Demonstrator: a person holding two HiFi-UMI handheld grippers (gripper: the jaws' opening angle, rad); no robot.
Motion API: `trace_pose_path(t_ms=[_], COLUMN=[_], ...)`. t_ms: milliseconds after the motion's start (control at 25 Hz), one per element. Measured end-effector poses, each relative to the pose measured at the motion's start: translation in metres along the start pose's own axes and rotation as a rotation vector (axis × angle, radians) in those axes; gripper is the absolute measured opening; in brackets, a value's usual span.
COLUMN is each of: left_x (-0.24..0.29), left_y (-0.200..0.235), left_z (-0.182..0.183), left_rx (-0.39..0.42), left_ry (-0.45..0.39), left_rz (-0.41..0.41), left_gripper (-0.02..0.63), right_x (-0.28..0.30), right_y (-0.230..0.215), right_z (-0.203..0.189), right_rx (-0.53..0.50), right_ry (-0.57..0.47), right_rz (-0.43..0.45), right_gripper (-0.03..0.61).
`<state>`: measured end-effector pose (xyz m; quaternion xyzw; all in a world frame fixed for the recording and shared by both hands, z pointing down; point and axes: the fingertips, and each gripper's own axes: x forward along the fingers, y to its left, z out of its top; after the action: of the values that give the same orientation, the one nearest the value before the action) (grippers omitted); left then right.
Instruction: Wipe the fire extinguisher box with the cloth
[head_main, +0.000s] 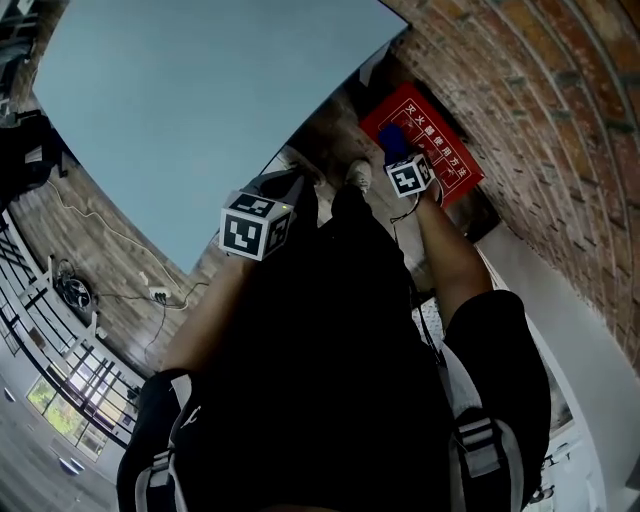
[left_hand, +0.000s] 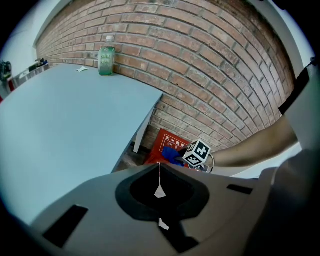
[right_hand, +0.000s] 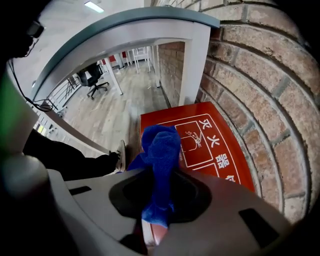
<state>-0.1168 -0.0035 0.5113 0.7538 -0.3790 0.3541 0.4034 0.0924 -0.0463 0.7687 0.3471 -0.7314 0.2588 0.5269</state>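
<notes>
Your right tongs (right_hand: 159, 210) are clamped on the blue cloth (right_hand: 161, 147), and its bunched free end projects forward so that the cloth, not the jaws, meets the fire extinguisher box (right_hand: 205, 145). Your left tongs (left_hand: 159, 176) are closed on nothing and idle by the bench (left_hand: 65, 125) edge. The box is red with white characters and sits on the floor against the brick wall (right_hand: 260, 75).
</notes>
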Motion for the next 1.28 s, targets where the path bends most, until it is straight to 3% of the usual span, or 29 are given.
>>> trace_pose_path(t_ms=[400,520,720,1040,1200,1280], left_x=[0.001,-0.001,-0.002,0.008,0.010,0.011], left_y=[0.007,0.011,0.016,0.016,0.013,0.015], left_z=[0.000,0.006,0.012,0.022,0.031,0.035], left_rx=[0.006,0.012,0.019,0.018,0.038,0.042], left_ry=[-0.005,-0.009,0.001,0.019,0.018,0.016], left_rz=[-0.016,-0.009,0.007,0.011,0.012,0.016], left_gripper=[0.011,0.011,0.011,0.011,0.011,0.011], right_x=[0.005,0.006,0.005,-0.005,-0.043,-0.021], right_y=[-0.005,-0.020,-0.056,-0.144,-0.125,-0.140], right_z=[-0.005,-0.001,0.004,0.021,0.038,0.017], right_rx=[-0.043,-0.059,-0.005,0.147,0.272,0.282], right_ry=[0.070,0.075,0.076,0.061,0.044,0.029], right_rz=[0.074,0.052,0.008,-0.163,-0.127,-0.203], right_gripper=[0.083,0.083,0.083,0.083,0.083,0.083])
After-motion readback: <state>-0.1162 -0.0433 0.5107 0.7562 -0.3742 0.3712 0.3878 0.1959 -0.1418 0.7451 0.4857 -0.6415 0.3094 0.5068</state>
